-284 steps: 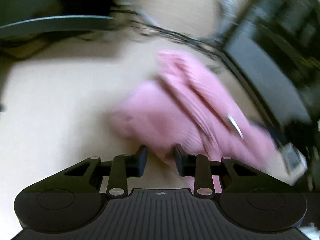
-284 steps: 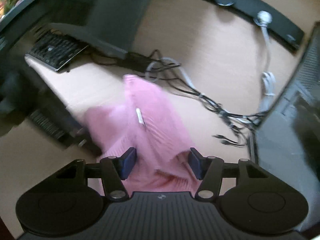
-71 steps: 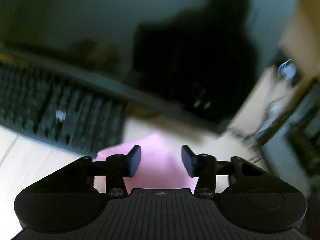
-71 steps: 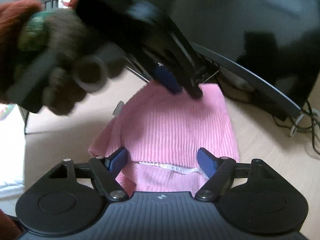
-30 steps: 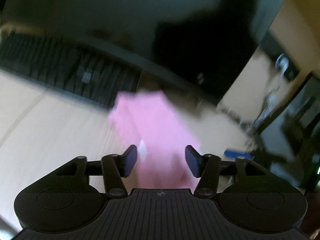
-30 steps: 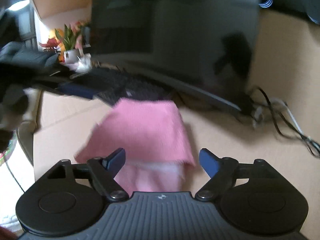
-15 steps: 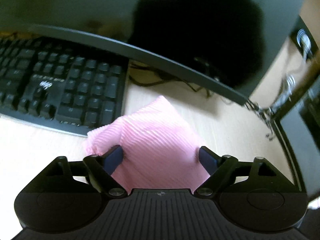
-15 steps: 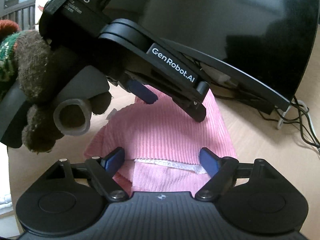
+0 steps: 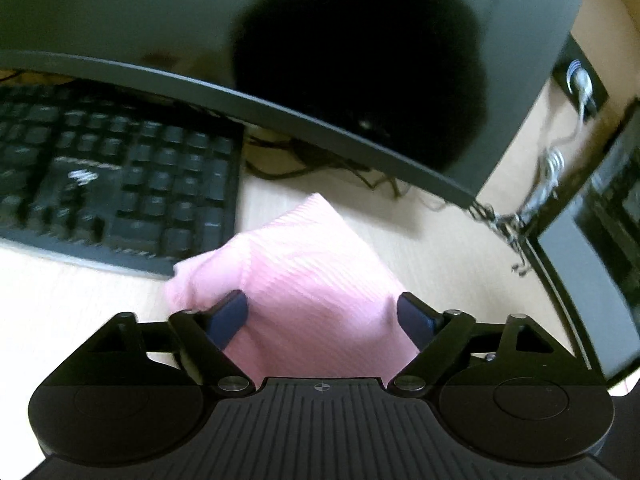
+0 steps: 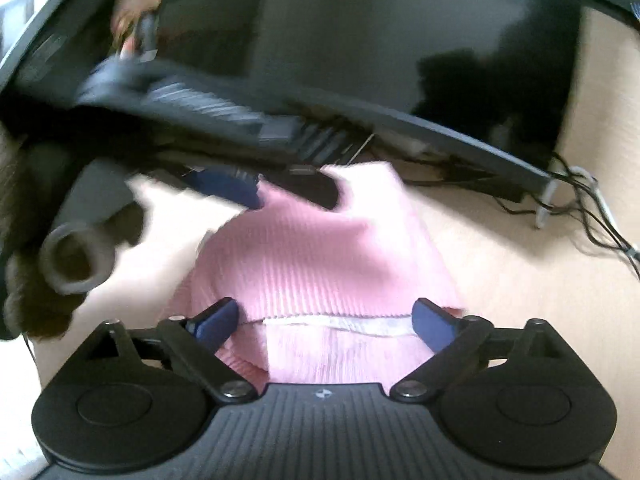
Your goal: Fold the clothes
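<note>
A pink ribbed garment [image 9: 312,264] lies folded on the pale desk [image 9: 60,304], one corner pointing at the monitor. My left gripper [image 9: 322,316] straddles its near part and the jaws are closing; the pads do not squeeze the cloth. The right wrist view shows the same garment [image 10: 320,260] with a white-trimmed hem near the camera. My right gripper [image 10: 325,322] straddles that hem, jaws opening wide, nothing pinched. At the garment's far edge the left gripper [image 10: 276,190] shows blurred, held by a hand in a fuzzy brown sleeve [image 10: 20,288].
A black keyboard [image 9: 112,184] lies just left of the garment. A large dark monitor [image 9: 280,40] stands right behind it, with cables [image 9: 540,184] trailing to the right and a dark box [image 9: 600,264] at the right edge. Bare desk [image 10: 520,280] lies to the right.
Both grippers have sunk closer to the garment and their jaws stand wider than a second ago. In the right wrist view the left gripper has shifted and blurred at the far edge.
</note>
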`<control>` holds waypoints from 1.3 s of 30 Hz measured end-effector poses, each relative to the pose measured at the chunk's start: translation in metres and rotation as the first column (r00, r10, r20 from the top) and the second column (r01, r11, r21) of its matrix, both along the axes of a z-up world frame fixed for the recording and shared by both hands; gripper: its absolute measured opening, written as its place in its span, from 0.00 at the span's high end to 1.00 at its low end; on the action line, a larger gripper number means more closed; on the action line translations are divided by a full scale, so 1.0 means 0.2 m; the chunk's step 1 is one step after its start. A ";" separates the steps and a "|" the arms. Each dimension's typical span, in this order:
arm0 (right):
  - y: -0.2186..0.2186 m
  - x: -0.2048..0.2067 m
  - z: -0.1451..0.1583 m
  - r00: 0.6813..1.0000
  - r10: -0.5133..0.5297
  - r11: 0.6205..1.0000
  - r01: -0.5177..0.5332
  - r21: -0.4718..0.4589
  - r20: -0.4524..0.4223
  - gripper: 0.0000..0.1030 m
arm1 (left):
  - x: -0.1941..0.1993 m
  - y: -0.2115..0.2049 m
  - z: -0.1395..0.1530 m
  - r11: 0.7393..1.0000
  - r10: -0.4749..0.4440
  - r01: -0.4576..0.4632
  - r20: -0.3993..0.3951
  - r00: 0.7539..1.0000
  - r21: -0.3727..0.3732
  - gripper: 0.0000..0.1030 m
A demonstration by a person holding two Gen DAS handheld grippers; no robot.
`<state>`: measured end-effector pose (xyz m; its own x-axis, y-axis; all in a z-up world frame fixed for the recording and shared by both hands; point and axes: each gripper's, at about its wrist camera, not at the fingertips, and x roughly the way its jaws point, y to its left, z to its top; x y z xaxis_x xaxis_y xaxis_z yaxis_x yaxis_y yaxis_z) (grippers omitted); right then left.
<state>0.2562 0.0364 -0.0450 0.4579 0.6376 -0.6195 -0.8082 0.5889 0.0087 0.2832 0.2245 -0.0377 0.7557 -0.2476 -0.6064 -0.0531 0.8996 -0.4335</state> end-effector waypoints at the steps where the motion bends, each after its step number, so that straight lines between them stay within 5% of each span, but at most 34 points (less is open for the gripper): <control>1: -0.06 0.00 0.03 1.000 -0.019 0.999 0.019 0.028 -0.010 0.00 | -0.03 0.00 0.01 1.000 0.019 -0.019 0.005 1.000 -0.010 0.16; 9: -0.53 -0.11 0.22 0.995 -0.099 0.990 0.098 0.098 0.011 0.00 | -0.55 -0.13 0.21 0.978 0.204 -0.202 0.053 0.977 -0.048 0.05; 13: -0.70 -0.23 0.19 0.991 -0.124 0.980 0.113 0.164 0.053 0.00 | -0.85 -0.38 0.25 0.951 0.304 -0.307 0.084 0.949 0.027 0.00; 18: -0.84 -0.32 0.13 0.995 -0.099 0.981 0.101 0.167 -0.018 0.00 | -1.15 -0.76 0.15 0.869 0.451 -0.465 0.119 0.885 0.169 0.00; 21: -0.88 -0.35 0.24 0.992 -0.113 0.969 0.099 0.226 0.050 0.00 | -1.20 -0.84 0.15 0.883 0.431 -0.440 0.092 0.898 0.162 0.00; 27: -0.92 -0.40 0.24 0.989 -0.104 0.968 0.077 0.238 0.104 0.00 | -1.22 -0.94 0.34 0.768 0.518 -0.573 0.249 0.818 0.285 0.00; 31: -0.94 -0.39 0.22 0.992 -0.105 0.966 0.083 0.245 0.076 0.00 | -1.22 -1.00 0.33 0.753 0.501 -0.551 0.230 0.835 0.361 0.00; 39: -0.97 -0.37 0.21 0.992 -0.108 0.966 0.090 0.241 0.063 0.00 | -1.22 -1.03 0.26 0.781 0.486 -0.510 0.162 0.859 0.360 0.00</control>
<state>0.1813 -0.1580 -0.0028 0.5656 0.7110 -0.4178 -0.7494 0.6546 0.0996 0.0387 0.0184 0.0144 0.7460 0.4113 -0.5238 -0.5251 0.8470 -0.0828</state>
